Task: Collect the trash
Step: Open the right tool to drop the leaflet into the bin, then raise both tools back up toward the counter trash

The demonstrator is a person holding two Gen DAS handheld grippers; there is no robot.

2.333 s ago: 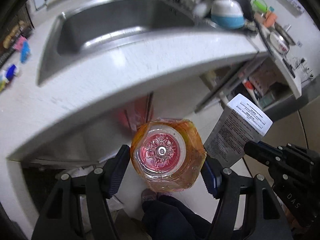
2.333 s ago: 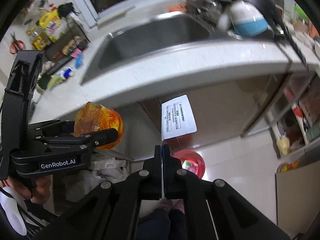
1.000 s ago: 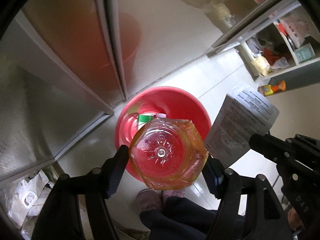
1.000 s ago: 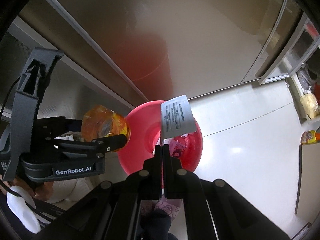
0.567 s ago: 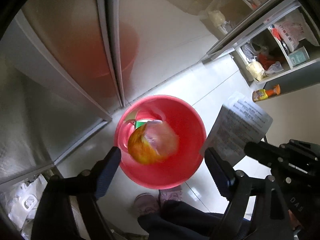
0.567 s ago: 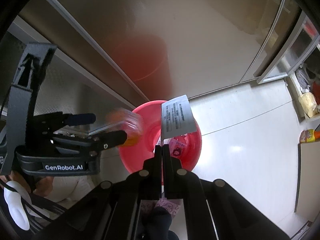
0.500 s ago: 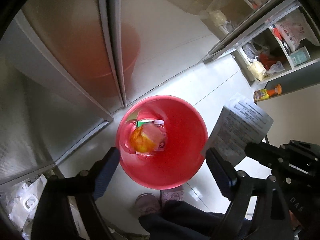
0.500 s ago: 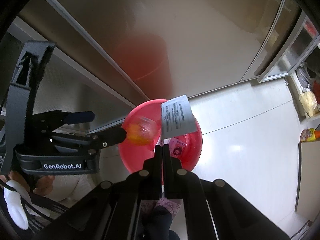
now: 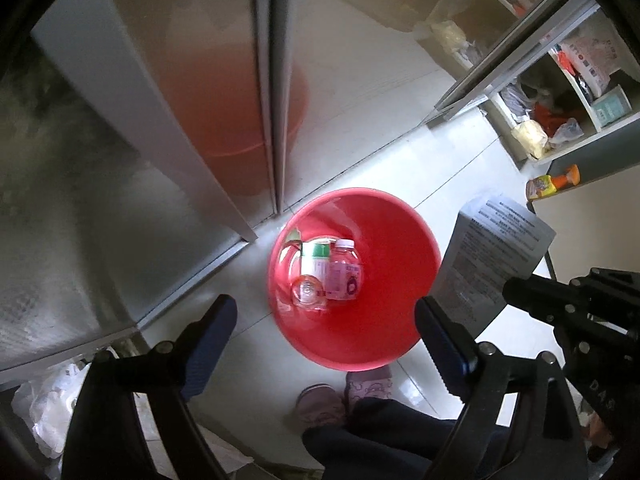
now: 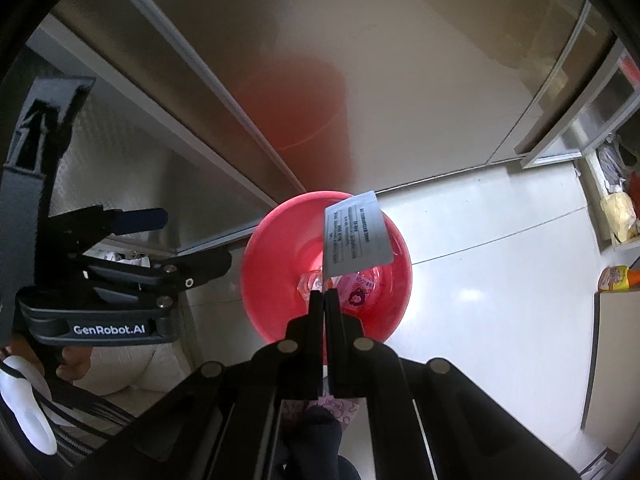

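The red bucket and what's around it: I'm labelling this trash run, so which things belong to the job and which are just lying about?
Part of the job:
- red bucket
- bottles lying inside it
- printed paper pinched in the shut right gripper
- left gripper, open, empty

Just lying about:
- orange bottle by the shelves
- shelf clutter
- white bags on the floor

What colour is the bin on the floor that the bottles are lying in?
The bin is red all over, shown best in the left wrist view, which looks straight down into it.
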